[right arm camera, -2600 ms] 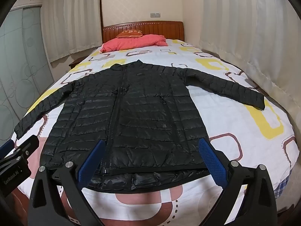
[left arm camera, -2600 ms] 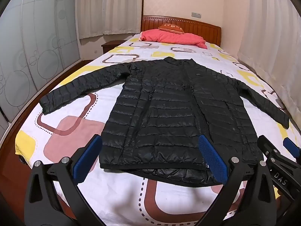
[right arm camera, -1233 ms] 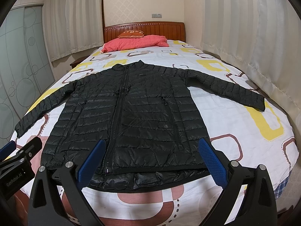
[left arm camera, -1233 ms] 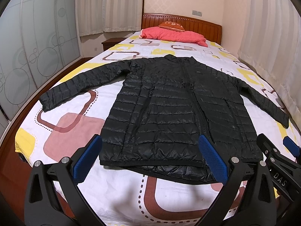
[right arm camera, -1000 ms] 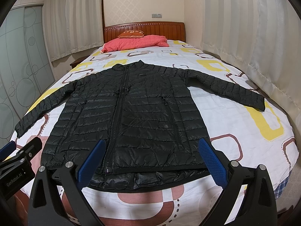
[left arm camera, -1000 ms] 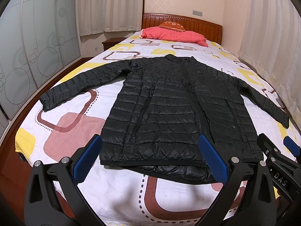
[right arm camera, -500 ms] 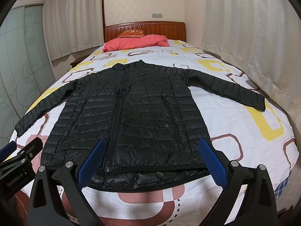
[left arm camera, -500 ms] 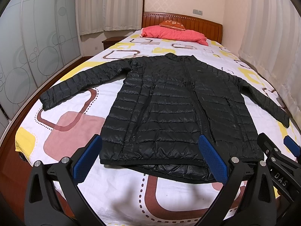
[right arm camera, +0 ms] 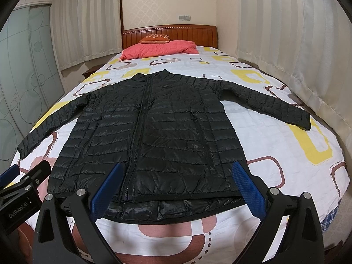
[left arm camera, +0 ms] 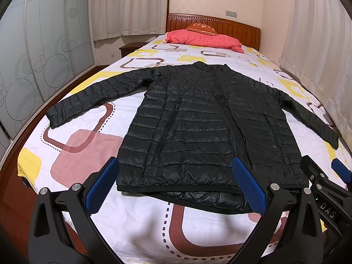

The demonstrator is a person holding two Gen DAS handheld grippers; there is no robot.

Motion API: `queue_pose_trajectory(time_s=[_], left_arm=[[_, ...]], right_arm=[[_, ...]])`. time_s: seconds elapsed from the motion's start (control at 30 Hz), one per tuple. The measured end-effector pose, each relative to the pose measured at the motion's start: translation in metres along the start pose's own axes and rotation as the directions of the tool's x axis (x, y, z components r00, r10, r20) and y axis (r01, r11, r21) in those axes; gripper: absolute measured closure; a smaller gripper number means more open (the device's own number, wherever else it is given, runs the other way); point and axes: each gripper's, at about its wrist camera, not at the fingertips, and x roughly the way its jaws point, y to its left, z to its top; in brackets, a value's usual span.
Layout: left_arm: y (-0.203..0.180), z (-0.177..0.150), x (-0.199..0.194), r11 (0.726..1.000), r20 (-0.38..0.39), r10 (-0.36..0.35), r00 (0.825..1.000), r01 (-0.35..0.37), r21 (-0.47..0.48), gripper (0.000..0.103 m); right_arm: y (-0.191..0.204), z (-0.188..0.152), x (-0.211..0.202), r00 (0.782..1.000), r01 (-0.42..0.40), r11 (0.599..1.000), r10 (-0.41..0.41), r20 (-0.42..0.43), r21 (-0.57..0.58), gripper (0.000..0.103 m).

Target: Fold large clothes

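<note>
A: Looking through the left wrist cam, the black quilted puffer jacket (left arm camera: 204, 132) lies flat on the patterned white bedsheet (left arm camera: 88, 145), sleeves spread. The left gripper (left arm camera: 176, 186) is gaping wide, holding nothing.

B: Right wrist cam, same deal: the right gripper (right arm camera: 179, 186) is spread wide too, hovering by the jacket's hem.

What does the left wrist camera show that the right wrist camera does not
Only the left wrist view shows the right gripper at its right edge and the wooden floor beside the bed. Only the right wrist view shows the left gripper at its left edge and the blue checked cloth hanging below the bed's right corner. Both show the black puffer jacket lying flat, zipped, sleeves spread, on the patterned bedsheet, with the pink pillow by the headboard. Each camera's own jaws stand open, short of the jacket's hem.
</note>
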Motion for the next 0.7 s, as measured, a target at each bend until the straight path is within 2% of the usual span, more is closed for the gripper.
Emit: queue_pose_trajectory(time_s=[0.7], left_arm=[[0.0029,-0.0045,0.0035,1.0,-0.012,-0.006,1.0,0.006,-0.004,0.002]], right_arm=[[-0.0041,-0.0001,-0.0022,1.0,0.0,1.0,0.0,-0.004,0.002,0.005]])
